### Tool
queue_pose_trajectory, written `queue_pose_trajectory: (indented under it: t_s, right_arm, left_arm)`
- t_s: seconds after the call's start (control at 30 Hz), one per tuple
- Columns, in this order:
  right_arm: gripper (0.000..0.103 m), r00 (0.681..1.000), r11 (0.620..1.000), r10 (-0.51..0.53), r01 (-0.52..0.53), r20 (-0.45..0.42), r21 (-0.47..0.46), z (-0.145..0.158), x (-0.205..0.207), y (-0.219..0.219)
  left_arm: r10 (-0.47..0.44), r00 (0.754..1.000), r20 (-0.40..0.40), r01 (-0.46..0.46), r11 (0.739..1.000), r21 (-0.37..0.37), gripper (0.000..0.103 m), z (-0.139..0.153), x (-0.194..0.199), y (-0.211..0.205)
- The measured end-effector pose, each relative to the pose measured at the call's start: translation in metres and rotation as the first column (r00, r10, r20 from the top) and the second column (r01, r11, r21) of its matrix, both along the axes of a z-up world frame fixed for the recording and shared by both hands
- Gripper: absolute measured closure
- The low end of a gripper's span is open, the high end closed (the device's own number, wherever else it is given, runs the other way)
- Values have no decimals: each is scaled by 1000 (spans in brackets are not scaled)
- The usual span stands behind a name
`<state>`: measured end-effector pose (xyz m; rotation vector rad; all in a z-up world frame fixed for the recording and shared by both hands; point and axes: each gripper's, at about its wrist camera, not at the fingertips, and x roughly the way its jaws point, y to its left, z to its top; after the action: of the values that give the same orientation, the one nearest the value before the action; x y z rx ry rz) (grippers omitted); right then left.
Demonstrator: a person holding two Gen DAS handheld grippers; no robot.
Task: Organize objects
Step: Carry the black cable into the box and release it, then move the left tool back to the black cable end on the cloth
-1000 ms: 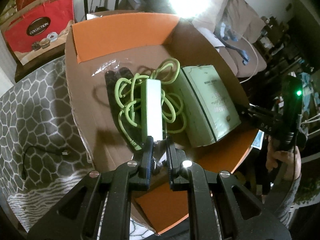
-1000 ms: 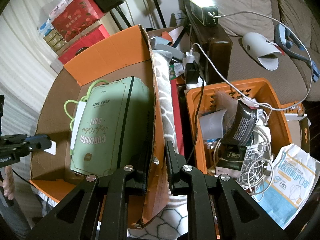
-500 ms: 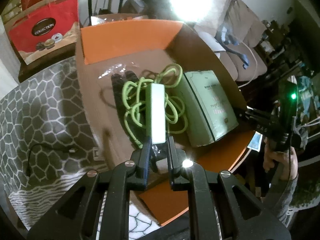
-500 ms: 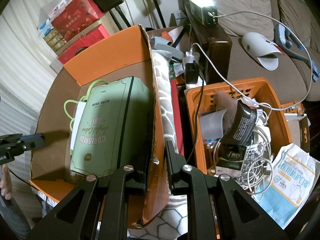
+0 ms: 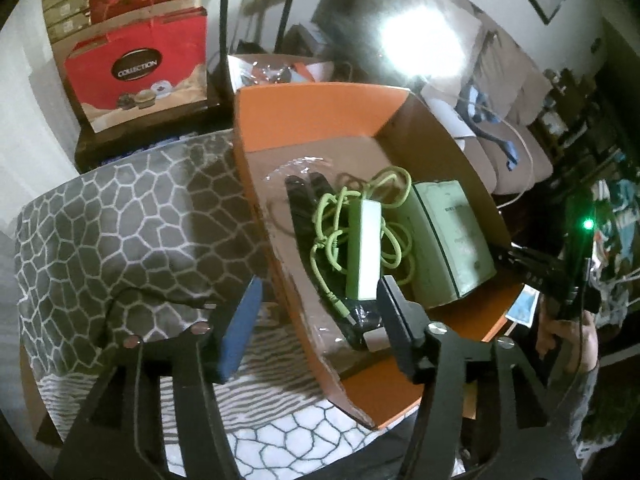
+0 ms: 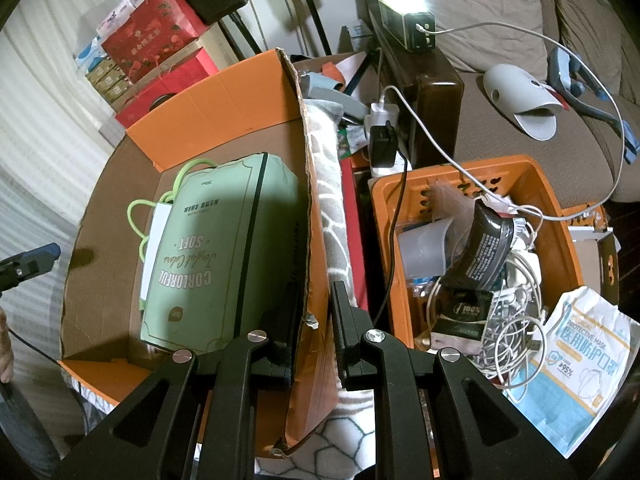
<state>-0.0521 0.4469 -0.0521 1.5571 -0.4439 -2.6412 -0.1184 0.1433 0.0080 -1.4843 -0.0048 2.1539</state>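
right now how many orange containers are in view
2. The orange cardboard box is on the left, holding the green pack; the orange plastic basket, full of cables, is on the right.

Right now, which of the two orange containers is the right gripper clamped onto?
The cardboard box holding the green pack; the right gripper pinches its side wall. The plastic basket of cables stands apart, untouched.

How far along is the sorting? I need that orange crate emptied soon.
Done: a green pack, a green cable and a white block lie in the cardboard box. In hand: the left hand-held gripper has just opened, empty; the right hand-held gripper pinches the box wall. Left: the orange crate holds cables and packets.
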Motion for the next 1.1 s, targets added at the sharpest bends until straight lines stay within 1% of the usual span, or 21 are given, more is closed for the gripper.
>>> queue_pose_trajectory:
  t_s: [0.07,0.13,0.23,0.3,0.43,0.63,0.77,0.87,0.97,1.1]
  right_arm:
    - [89,1000,1000,0,0,0,-1,0,0,0]
    - [89,1000,1000,-1,1,0,-1,0,0,0]
    - [89,1000,1000,0,0,0,-1,0,-1,0]
    - [89,1000,1000,-1,1,0,-1,0,1,1]
    - [89,1000,1000,-2,2,0,-2,0,1,1]
    - [89,1000,1000,-1,1,1,-1,0,1,1]
    - [89,1000,1000,-1,1,0,-1,0,1,1]
    - [89,1000,1000,-2,2,0,-2,0,1,1]
    - [89,1000,1000,-3,3,0,-2,0,1,1]
    - [89,1000,1000,-1,1,3,3,-1,2,2]
  left_arm:
    - [10,1000,4,-10,1000,8,38,1,-1,-5]
    - [29,1000,4,-29,999,15,26,1,-3,-10]
    - [60,998,-4,-60,998,12,16,3,-4,-19]
    - [74,997,-6,-74,997,12,11,4,-5,-24]
    - [99,995,-16,-99,995,-4,6,5,-6,-35]
    - [115,993,-35,-116,992,-39,1,4,-8,-52]
    - [103,994,-19,-104,993,-61,0,-4,-10,-64]
    - [100,995,3,-100,993,-62,0,-15,-12,-74]
    - [117,993,22,-115,991,-73,0,-32,-15,-84]
    - [135,991,13,-132,985,-111,1,-51,-20,-95]
